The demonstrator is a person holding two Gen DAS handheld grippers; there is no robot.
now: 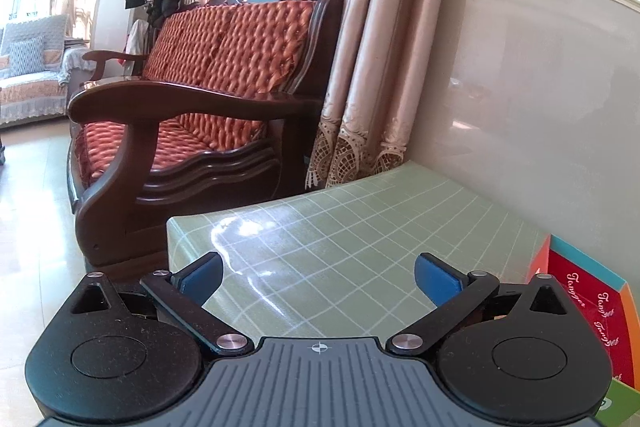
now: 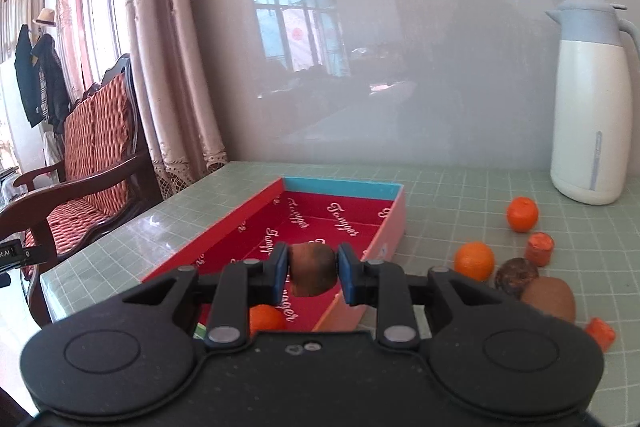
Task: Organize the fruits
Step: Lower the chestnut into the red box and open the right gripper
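Right fingers (image 2: 312,277) clamp fuzzy brown oval fruit (image 2: 311,274) — over red cardboard box (image 2: 344,223) | left fingers (image 1: 319,277) spread, empty

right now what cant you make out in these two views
- Right wrist view: orange fruit in the red box, mostly hidden behind the right gripper.
- Right wrist view: small orange piece, partly covered by the gripper body.
- Left wrist view: the box is cut off at the right edge; fruits out of frame beyond the left gripper.

Green table (image 2: 460,195) bears box (image 2: 394,227), jug (image 2: 586,131), fruits (image 2: 522,214).
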